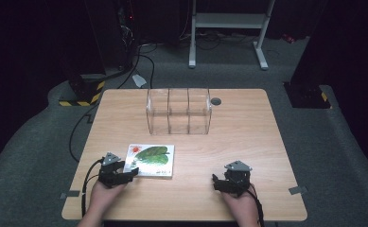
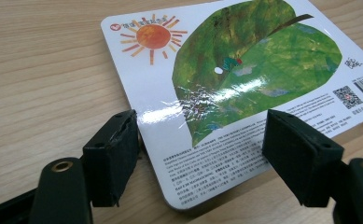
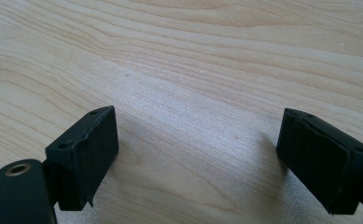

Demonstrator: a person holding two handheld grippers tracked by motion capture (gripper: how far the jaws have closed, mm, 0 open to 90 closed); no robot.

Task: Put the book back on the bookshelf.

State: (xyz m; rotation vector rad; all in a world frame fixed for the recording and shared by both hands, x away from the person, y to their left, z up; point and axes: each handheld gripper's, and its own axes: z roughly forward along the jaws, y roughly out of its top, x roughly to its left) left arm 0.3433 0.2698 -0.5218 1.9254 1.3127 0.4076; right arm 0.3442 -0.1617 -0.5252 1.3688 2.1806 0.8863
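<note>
A flat picture book (image 1: 151,160) with a green leaf and an orange sun on its white cover lies on the wooden table (image 1: 238,142), near the front left. My left gripper (image 1: 132,172) reaches its near left corner. In the left gripper view the book (image 2: 235,79) has that corner lying between the two black pads (image 2: 111,154), and the left gripper (image 2: 200,140) stands open, its pads apart from the cover. My right gripper (image 1: 215,182) rests at the front right, held by a hand. Its own view shows the right gripper (image 3: 195,135) open over bare wood.
A clear plastic container (image 1: 178,111) with dividers stands at the back middle of the table. A small dark round disc (image 1: 215,100) sits just right of it. Cables trail off the table's left side. A white frame stand (image 1: 229,21) is on the floor beyond.
</note>
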